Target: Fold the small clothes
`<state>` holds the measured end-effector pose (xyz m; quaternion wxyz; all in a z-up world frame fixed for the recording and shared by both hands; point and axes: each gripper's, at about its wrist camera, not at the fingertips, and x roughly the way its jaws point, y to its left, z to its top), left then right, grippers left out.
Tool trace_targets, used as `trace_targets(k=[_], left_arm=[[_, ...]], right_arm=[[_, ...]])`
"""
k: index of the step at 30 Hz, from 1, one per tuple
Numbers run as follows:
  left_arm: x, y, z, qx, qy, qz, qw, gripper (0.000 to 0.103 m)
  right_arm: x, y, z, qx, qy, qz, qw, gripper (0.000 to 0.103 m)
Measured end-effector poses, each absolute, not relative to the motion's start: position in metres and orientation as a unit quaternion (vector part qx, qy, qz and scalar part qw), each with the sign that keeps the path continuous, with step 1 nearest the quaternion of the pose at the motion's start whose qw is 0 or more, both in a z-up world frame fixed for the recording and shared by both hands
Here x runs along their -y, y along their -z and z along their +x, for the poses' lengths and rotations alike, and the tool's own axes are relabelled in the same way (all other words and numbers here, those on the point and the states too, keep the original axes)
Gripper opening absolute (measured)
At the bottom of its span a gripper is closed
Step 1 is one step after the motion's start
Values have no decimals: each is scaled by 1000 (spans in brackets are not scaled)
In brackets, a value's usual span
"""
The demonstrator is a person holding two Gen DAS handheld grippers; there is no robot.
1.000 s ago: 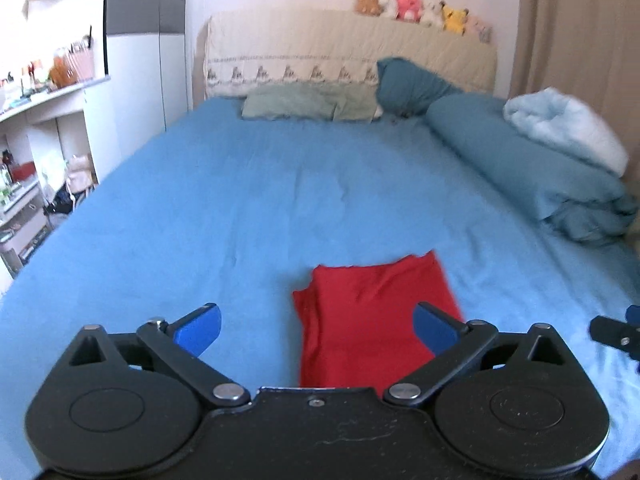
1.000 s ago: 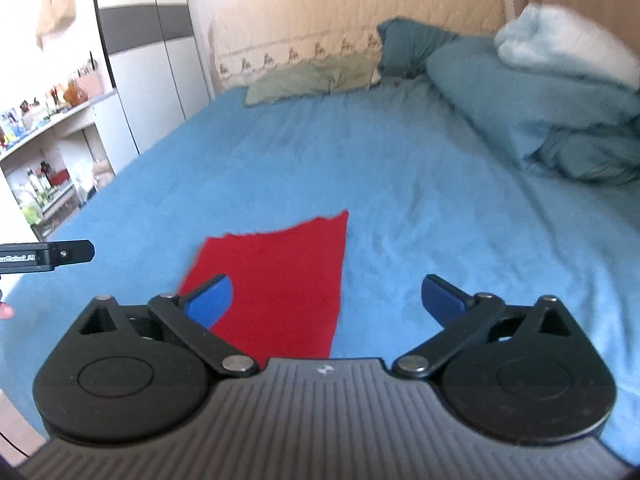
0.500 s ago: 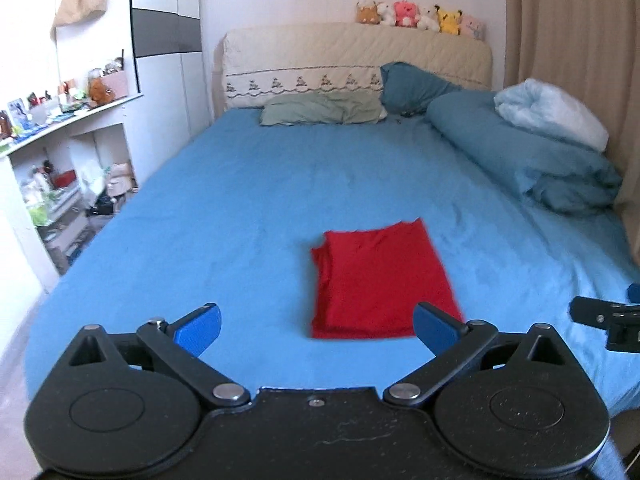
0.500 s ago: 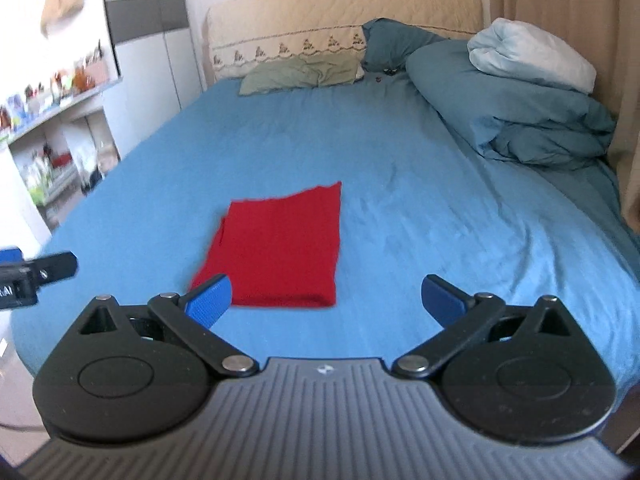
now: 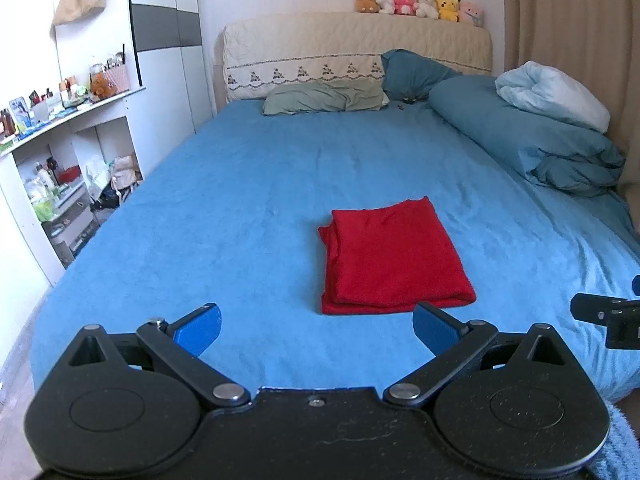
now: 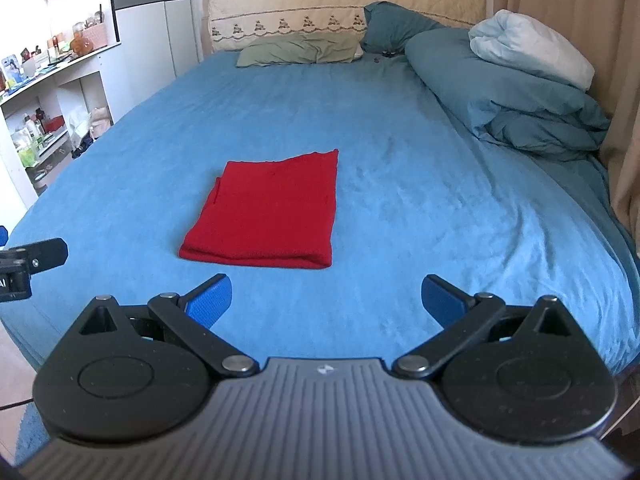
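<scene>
While the left wrist view shows the row of soft toys [image 5: 418, 2] whole along the top of the headboard [image 5: 356, 52], the right wrist view cuts them at its upper edge. The left claw [image 5: 316, 326] and the right claw [image 6: 326, 300] both hang with jaws spread wide and nothing between them, near the foot of the bed. The red cloth [image 5: 390, 254] lies folded into a flat rectangle on the blue sheet [image 5: 240, 184], ahead of both claws and apart from them. A green pillow [image 5: 324, 98] lies at the head of the bed, and a rolled dark blue duvet [image 6: 508, 96] with a pale blanket [image 6: 528, 48] on top runs along the curtain side. White shelves [image 5: 60, 160] crowded with small items stand on the other side.
</scene>
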<state>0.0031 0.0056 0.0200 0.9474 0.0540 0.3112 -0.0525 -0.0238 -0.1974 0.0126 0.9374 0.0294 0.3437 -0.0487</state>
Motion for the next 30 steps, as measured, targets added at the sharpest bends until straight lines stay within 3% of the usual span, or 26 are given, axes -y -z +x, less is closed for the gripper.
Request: trace_targets(k=[30], left_arm=[[-12,-19,6,-310,55,41,948,103]], right_arm=[[198,-7,-21,-348,57,27,935,103]])
